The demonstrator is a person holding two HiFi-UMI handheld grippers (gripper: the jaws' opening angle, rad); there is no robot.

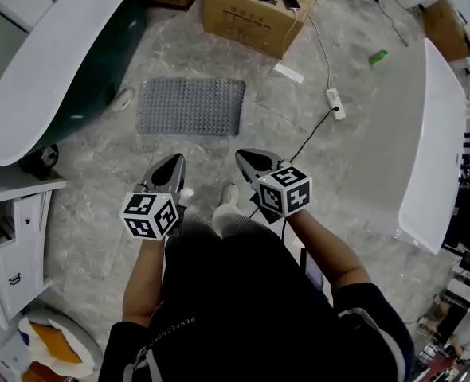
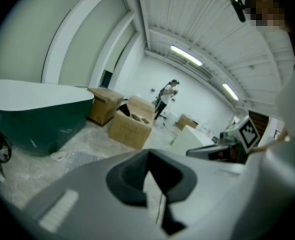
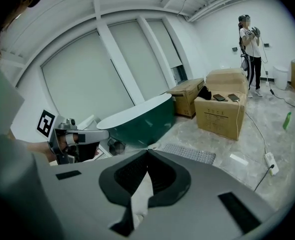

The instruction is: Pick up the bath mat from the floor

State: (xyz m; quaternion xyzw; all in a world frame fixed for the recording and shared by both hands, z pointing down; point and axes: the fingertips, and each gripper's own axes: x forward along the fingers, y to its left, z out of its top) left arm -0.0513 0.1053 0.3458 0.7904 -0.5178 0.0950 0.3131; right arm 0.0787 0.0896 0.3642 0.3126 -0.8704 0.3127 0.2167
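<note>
The grey studded bath mat point(image 1: 191, 106) lies flat on the marble floor, ahead of both grippers and slightly to the left. It also shows low in the left gripper view point(image 2: 78, 159) and just past the jaws in the right gripper view point(image 3: 190, 154). My left gripper point(image 1: 174, 161) is held above the floor well short of the mat, with its jaws together and nothing between them. My right gripper point(image 1: 246, 157) hangs beside it at the same height, also shut and empty. Neither touches the mat.
A green bathtub point(image 1: 60, 62) stands left of the mat, and a cardboard box point(image 1: 251, 14) stands beyond it. A power strip point(image 1: 335, 102) with its cable lies to the right, near a white tub point(image 1: 438, 150). A white cabinet point(image 1: 12, 237) is at near left. A person point(image 3: 250, 39) stands far off.
</note>
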